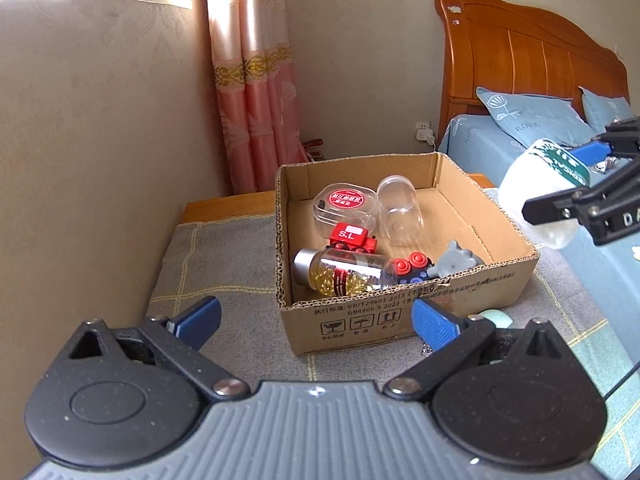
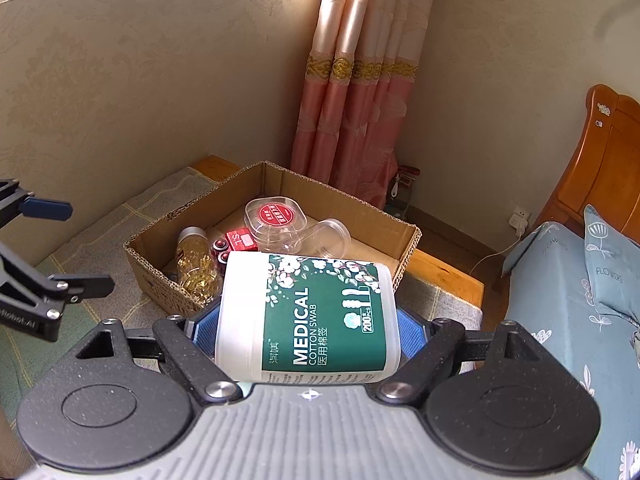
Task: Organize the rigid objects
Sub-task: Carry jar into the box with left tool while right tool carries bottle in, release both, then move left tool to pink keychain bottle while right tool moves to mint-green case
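A cardboard box (image 1: pixel 496 276) sits on a grey checked mat. It holds a pill bottle with gold capsules (image 1: pixel 344 274), a red toy block (image 1: pixel 352 237), a clear round case with a red label (image 1: pixel 346 204), a clear cup (image 1: pixel 400 210), a toy with red buttons (image 1: pixel 412 266) and a grey piece (image 1: pixel 458 260). My left gripper (image 1: pixel 316 320) is open and empty in front of the box. My right gripper (image 2: pixel 306 330) is shut on a white cotton swab jar (image 2: pixel 308 316) with a green label, held above the box's near right side; the jar also shows in the left wrist view (image 1: pixel 548 184).
The mat (image 1: pixel 224 264) lies on a low wooden bench against the wall. A bed with blue bedding (image 2: pixel 560 304) and a wooden headboard (image 1: pixel 532 64) is on the right. A pink curtain (image 1: pixel 256 100) hangs behind the box. A pale green object (image 1: pixel 498 318) lies by the box's front.
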A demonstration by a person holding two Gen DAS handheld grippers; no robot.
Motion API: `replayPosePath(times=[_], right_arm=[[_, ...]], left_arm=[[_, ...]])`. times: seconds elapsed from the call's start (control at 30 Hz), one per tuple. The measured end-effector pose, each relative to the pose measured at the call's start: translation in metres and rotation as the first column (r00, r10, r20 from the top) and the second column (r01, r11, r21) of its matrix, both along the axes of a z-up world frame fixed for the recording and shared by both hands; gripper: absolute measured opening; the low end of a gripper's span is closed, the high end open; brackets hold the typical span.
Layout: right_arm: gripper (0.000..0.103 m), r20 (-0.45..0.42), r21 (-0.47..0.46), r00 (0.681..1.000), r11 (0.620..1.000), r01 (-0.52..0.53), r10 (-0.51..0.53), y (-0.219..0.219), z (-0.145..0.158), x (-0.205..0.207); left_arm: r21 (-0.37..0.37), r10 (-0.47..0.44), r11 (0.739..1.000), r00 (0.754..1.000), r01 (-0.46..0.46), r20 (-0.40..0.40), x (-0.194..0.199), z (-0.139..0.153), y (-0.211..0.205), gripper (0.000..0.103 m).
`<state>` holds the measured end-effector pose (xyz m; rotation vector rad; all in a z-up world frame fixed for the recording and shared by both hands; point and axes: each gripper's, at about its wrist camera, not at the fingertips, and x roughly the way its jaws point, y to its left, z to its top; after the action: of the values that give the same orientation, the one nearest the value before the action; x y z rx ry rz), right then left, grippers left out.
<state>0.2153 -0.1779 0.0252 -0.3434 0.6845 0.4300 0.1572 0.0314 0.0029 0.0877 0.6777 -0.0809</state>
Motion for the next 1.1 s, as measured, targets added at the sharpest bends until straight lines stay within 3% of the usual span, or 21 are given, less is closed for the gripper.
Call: replayPosePath(times=[0.33, 0.5, 0.57, 0.63, 1.1], right_arm=[[0.088, -0.021, -0.072, 0.999, 0.997, -0.034, 0.033, 0.018, -0.005, 0.062], [0.088, -0.011, -0.082, 1.000, 0.997, 0.010, -0.011, 0.025, -0.011, 0.089], [0.097, -0.015, -0.081, 0.999, 0.996, 0.037, -0.038, 0.026, -0.012, 0.095], [0.103, 0.009, -0.075, 0.999, 0.996, 0.054, -0.053, 0.025, -0.012, 0.094], [0.103, -0.013, -0.059, 0.998, 0.996, 0.060, -0.061, 0.015, -0.009, 0.061]], left_arm=[[0.002, 0.058, 0.998, 0.998, -0.058, -0.002, -0.021, -0.005, 0.014, 0.101], [-0.005, 0.072, 0.997, 0.997, -0.072, 0.001, -0.026, -0.006, 0.018, 0.101], [-0.011, 0.073, 0.997, 0.997, -0.073, 0.000, -0.026, -0.006, 0.019, 0.101], [-0.011, 0.073, 0.997, 0.997, -0.073, -0.002, -0.025, -0.006, 0.019, 0.101], [-0.010, 0.052, 0.999, 0.999, -0.052, -0.008, -0.029, -0.005, 0.013, 0.101]])
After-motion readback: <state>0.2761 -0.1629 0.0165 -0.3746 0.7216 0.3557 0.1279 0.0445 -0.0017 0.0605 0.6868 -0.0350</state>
